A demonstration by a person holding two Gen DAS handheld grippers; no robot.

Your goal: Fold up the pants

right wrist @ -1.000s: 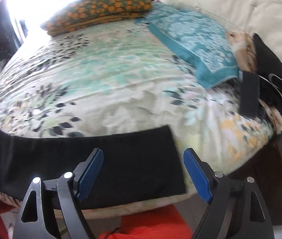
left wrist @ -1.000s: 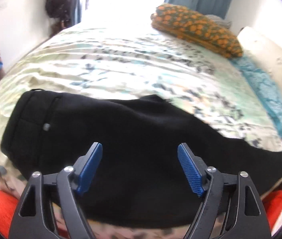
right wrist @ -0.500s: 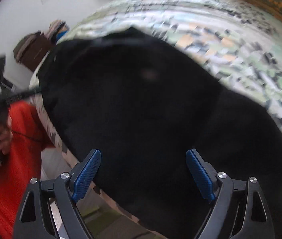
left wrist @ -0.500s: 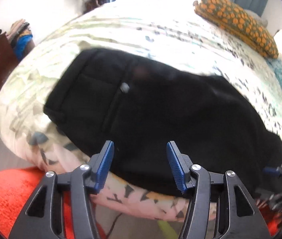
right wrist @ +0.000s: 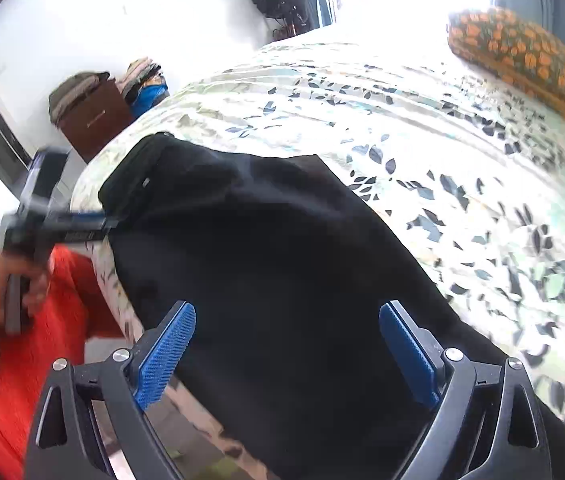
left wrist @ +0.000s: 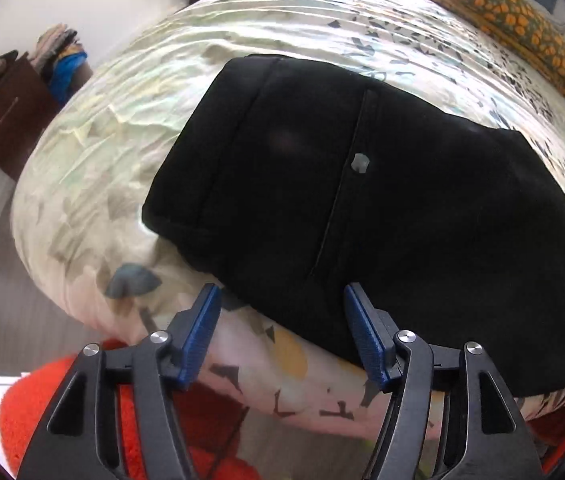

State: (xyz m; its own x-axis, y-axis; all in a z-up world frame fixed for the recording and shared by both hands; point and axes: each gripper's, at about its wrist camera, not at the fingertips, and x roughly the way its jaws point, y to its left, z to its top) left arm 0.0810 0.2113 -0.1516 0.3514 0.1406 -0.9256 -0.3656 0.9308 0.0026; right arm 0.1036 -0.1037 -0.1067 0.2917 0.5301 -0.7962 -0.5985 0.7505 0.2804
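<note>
Black pants (left wrist: 382,208) lie flat along the near edge of a bed with a leaf-print sheet (left wrist: 274,32). The waistband end with a small grey button (left wrist: 360,163) is at the left. My left gripper (left wrist: 282,332) is open and empty, just below the near edge of the pants by the waist. My right gripper (right wrist: 286,352) is open and empty over the pants (right wrist: 282,260), further along the leg. In the right wrist view, the left gripper (right wrist: 86,230) shows at the waist corner, held by a hand (right wrist: 10,292).
An orange-patterned pillow (left wrist: 514,16) lies at the far side of the bed. A brown cabinet (left wrist: 6,108) with stacked clothes stands left of the bed. An orange rug (left wrist: 82,412) lies on the floor below the bed edge.
Both grippers swung left along the bed toward the waist end. The left gripper has closed in on the near waist edge, and its jaws narrowed from a second ago. The pants lie unmoved.
</note>
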